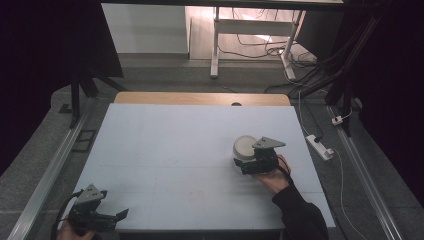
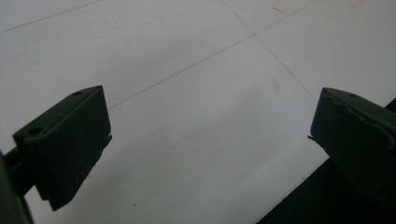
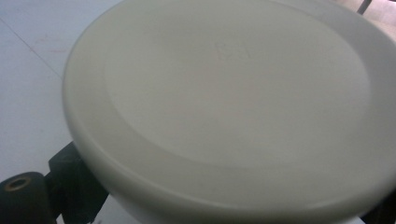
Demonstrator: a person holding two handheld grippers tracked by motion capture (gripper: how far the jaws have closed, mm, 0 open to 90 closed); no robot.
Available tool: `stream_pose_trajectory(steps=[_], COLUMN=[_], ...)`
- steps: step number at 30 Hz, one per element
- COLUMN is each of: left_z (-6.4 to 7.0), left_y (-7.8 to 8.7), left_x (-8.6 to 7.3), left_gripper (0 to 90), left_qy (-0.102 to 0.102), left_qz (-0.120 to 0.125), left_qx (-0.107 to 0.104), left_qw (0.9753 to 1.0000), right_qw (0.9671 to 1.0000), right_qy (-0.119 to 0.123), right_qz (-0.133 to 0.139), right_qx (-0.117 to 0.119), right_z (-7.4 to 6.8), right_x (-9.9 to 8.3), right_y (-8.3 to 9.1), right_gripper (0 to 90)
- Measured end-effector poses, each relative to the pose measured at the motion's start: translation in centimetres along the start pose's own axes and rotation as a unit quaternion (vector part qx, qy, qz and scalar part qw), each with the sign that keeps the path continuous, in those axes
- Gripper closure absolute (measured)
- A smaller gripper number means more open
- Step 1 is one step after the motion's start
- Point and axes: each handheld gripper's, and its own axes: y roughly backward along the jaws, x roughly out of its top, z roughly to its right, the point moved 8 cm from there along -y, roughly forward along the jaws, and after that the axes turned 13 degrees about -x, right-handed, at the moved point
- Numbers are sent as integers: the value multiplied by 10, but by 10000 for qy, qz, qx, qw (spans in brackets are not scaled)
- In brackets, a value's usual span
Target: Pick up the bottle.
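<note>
Right gripper reaches a white lidded container right of centre on the worktop, jaws flanking its body, grasp not certain; left gripper idles released at the near-left corner, apparently spare.

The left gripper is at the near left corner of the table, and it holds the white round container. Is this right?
Not quite. The left gripper is at the near left corner, but its jaws stand open over bare table, as the left gripper view shows. The white round container sits at the right gripper in the high view.
</note>
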Motion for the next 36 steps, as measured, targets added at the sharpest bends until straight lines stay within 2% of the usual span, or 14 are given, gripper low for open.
stream_pose_trajectory(steps=[6,16,24,26,29,36], left_z=[0,0,0,0,0,0], left_y=[0,0,0,0,0,0], left_x=[0,0,0,0,0,0], left_gripper=[0,0,0,0,0,0], left_qy=[10,19,20,18,22,12], left_qz=[2,13,12,9,9,6], left_qx=[-4,-5,-11,-11,-13,-15], left_qw=[10000,10000,10000,10000,10000,10000], right_qw=[9998,9984,9964,9961,9947,9924], right_qy=[-31,121,220,233,299,315], right_qz=[95,177,241,248,251,216], right_qx=[197,517,789,813,955,1167], right_z=[-9,-32,-57,-59,-73,-92], right_x=[9,19,29,29,32,36], right_y=[6,13,16,16,16,17], right_gripper=[65,65,66,66,66,66])
